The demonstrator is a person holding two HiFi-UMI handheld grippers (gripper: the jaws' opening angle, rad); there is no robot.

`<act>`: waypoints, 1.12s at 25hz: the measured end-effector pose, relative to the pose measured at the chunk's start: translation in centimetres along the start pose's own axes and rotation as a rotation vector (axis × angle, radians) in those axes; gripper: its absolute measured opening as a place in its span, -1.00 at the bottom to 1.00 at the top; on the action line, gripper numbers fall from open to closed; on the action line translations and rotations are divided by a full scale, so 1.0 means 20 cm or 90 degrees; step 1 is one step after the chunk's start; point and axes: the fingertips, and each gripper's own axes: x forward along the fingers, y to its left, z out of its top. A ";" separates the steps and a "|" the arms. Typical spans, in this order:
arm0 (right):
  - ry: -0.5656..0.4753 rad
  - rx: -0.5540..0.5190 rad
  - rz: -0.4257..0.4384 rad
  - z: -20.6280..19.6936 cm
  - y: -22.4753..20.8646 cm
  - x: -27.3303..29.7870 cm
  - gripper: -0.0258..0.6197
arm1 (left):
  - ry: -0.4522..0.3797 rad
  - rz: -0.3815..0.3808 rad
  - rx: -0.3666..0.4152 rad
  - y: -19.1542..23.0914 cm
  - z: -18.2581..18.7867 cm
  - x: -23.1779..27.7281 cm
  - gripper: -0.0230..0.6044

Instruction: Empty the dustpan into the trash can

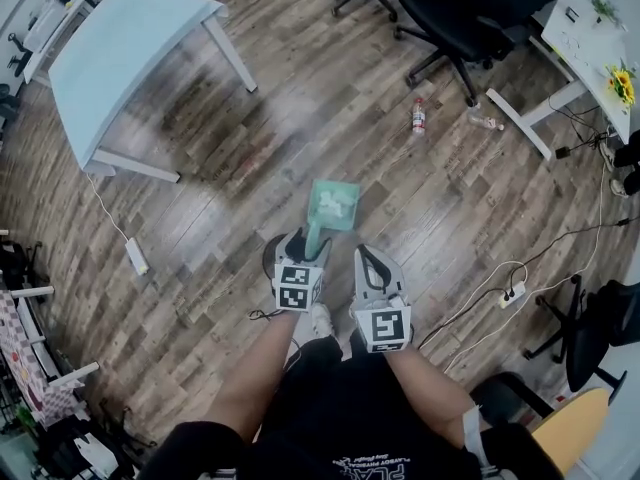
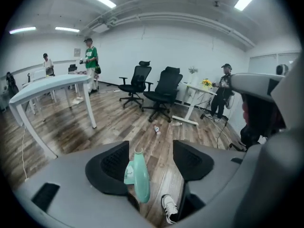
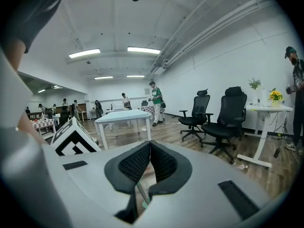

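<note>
**Item:** dustpan (image 1: 334,206), mint-green plastic, with a few pale scraps in the tray.

**Location:** over the wood floor (image 1: 200,198), straight ahead of the person, with the pan end farthest out. No view shows whether the pan rests on the floor or hangs clear of it.

**Long axis:** the handle (image 1: 316,230) runs from the pan back toward the person and ends at the left gripper (image 1: 307,246). In the left gripper view it stands between the jaws, close against the left-hand pad, with bare floor showing between it and the other pad.

**Left gripper:** jaws spread wide and not clamped on the handle.

**Right gripper** (image 1: 366,260)**:** just beside the left one, to the right of the handle and apart from it. Its jaws are together in its own view. A thin sliver shows below the pads, too small to name.

**Possible trash can:** dark round container (image 1: 268,258), just left of the left gripper and mostly hidden behind it; identity uncertain.

**Relation for the coming move:** the left gripper is the nearer tool and already straddles the handle. It likely needs to close across the handle and then carry the pan end leftward over the container.

**Also present:** shoe (image 1: 320,318), plastic bottle (image 1: 418,116), table (image 1: 130,48), office chairs (image 1: 470,8).
</note>
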 end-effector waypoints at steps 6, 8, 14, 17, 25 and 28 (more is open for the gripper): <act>0.007 0.016 -0.005 -0.11 -0.06 0.00 -0.84 | 0.087 0.044 -0.036 0.08 -0.17 0.25 0.01; 0.010 0.013 -0.001 -0.14 -0.08 0.00 -0.84 | 0.114 0.060 -0.052 0.11 -0.22 0.31 0.01; 0.039 -0.011 0.014 -0.17 -0.12 0.03 -0.84 | 0.164 0.078 -0.063 0.18 -0.31 0.45 0.01; 0.046 -0.023 0.015 -0.18 -0.15 0.05 -0.84 | 0.191 0.079 -0.069 0.19 -0.35 0.52 0.01; 0.052 -0.038 0.014 -0.19 -0.23 0.03 -0.84 | 0.237 0.099 -0.066 0.20 -0.40 0.60 -0.19; 0.061 -0.034 0.013 -0.21 -0.25 0.02 -0.84 | 0.251 0.107 -0.060 0.21 -0.40 0.62 -0.26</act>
